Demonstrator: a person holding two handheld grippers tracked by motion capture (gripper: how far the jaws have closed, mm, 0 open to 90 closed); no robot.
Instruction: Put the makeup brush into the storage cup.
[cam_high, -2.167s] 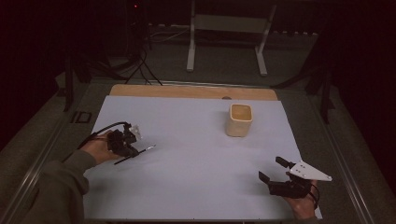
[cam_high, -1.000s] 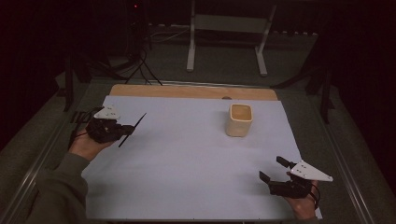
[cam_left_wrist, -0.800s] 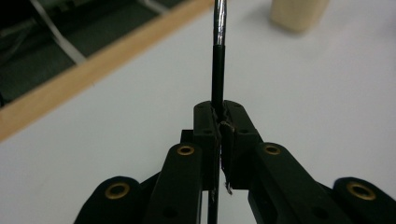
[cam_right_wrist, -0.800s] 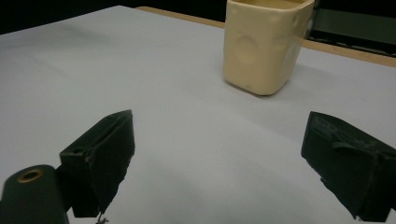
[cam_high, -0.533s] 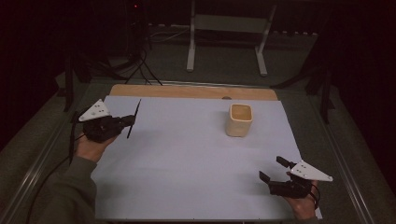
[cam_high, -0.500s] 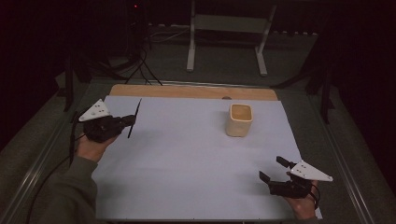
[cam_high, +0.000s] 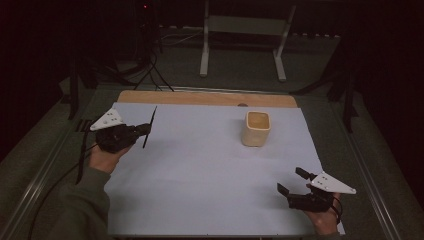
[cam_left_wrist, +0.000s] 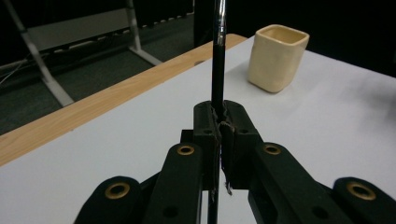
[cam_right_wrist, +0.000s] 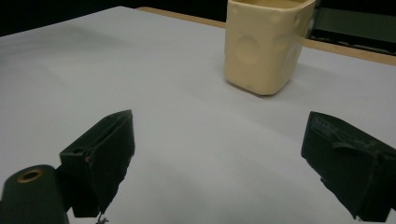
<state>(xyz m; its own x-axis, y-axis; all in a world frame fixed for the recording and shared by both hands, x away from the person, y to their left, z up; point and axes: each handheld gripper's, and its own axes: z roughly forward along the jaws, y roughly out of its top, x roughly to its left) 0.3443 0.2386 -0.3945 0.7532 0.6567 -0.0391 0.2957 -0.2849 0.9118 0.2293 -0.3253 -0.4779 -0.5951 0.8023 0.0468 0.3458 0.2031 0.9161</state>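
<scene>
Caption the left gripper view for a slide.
Left gripper shut on a thin black stick, cream cup beyond.

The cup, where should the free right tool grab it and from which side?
Grip the cup across its two flat side walls, just below the rim, coming level from the near side where the open right tool sits. It stands upright and squarish, with rounded corners, so flat faces suit the jaws.

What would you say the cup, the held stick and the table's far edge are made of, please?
Cup: probably glazed ceramic, or moulded plastic; cream, faintly glossy, with round dimples and thick rounded walls. Stick, clamped in the left gripper: glossy black with a shiny metal-looking band near the top, perhaps a brush handle; material unclear. Far edge: wood or wood laminate, showing grain.
</scene>
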